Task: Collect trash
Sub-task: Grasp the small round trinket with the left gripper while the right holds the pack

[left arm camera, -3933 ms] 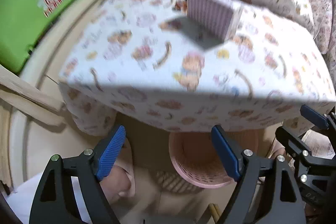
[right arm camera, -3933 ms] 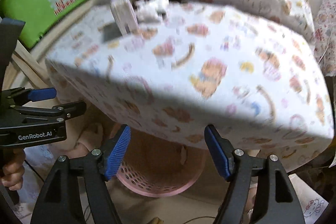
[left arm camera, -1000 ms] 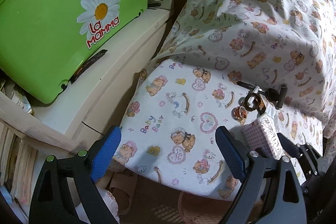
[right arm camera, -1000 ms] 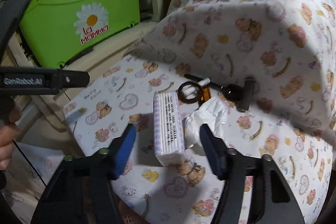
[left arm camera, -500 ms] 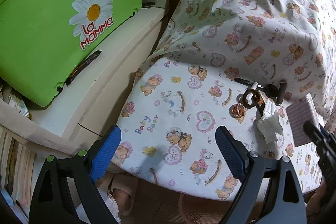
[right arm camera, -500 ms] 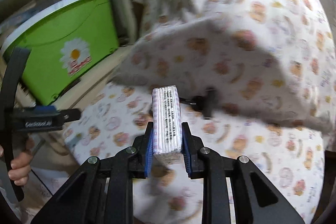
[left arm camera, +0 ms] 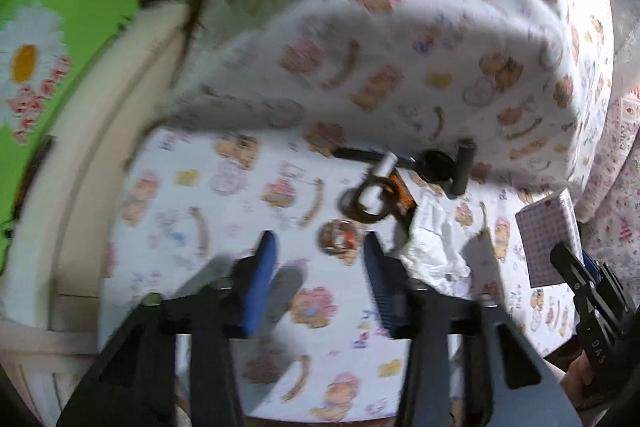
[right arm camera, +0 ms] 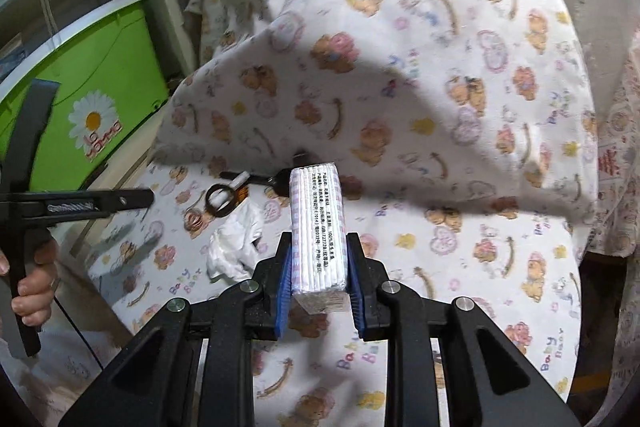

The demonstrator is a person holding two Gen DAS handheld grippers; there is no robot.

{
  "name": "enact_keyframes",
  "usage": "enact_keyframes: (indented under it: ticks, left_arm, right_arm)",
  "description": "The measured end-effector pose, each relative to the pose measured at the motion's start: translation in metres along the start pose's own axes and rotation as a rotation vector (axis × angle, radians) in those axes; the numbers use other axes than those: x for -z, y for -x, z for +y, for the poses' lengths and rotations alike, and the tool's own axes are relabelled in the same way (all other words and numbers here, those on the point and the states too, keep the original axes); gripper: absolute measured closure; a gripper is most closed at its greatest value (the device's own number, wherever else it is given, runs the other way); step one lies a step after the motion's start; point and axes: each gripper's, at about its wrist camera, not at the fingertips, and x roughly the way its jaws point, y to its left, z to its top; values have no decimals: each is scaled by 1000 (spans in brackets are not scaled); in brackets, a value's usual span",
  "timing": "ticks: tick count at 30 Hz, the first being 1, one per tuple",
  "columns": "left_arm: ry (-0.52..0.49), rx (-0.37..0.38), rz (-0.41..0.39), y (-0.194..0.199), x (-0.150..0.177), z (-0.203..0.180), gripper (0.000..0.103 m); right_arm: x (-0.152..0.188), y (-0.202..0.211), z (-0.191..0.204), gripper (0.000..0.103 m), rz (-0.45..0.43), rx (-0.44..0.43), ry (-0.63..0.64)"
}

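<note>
A bench draped in teddy-bear cloth (right arm camera: 460, 131) carries a crumpled white tissue (right arm camera: 236, 247) beside some keys (right arm camera: 224, 197). The right claw (right arm camera: 319, 285), level above the bench, is clenched on an upright tissue pack (right arm camera: 318, 227). The left claw (left arm camera: 318, 283) hovers low with its jaws parted, seemingly short of the tissue (left arm camera: 434, 247), though that view is blurred.

From my end the green bin (right arm camera: 86, 75) has a daisy sticker reading "la mamma" in red. The printed sheet (right arm camera: 460, 115) says "Baby Bear" in a few spots. The tissue pack (right arm camera: 318, 235) carries rows of small Chinese print (I only catch "100%" and "GB/T"; the rest is too tiny).
</note>
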Motion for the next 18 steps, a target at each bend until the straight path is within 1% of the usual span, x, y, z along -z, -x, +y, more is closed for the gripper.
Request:
enact_keyframes:
  ticks: [1, 2, 5, 8, 11, 13, 15, 16, 17, 18]
  left_arm:
    - [2, 4, 15, -5, -1, -2, 70]
    - [8, 3, 26, -9, -2, -4, 70]
    - [14, 3, 40, -16, -4, -10, 70]
    - [-3, -33, 26, -20, -7, -15, 64]
    - [0, -48, 37, -27, -10, -18, 64]
    - [0, -82, 50, -34, -10, -19, 64]
    - [8, -106, 57, -40, -10, -18, 71]
    - [18, -99, 61, -41, -11, -18, 79]
    - [28, -77, 69, -42, -11, -18, 93]
    - [36, -44, 75, -40, -11, -18, 98]
  right_arm:
    - [0, -1, -2, 77, -1, 21, -9]
    - [1, -1, -3, 77, 4, 24, -13]
    - [2, -4, -9, 77, 22, 14, -53]
    - [3, -7, -13, 77, 41, -9, -80]
    - [3, -7, -12, 77, 55, -18, -70]
    - [4, -6, -13, 77, 58, -16, -66]
    - [5, -6, -14, 77, 67, -20, -68]
    - [5, -6, -16, 77, 66, -18, -74]
    - [5, -5, -18, 77, 64, -10, -81]
    - [5, -4, -19, 77, 61, -3, -86]
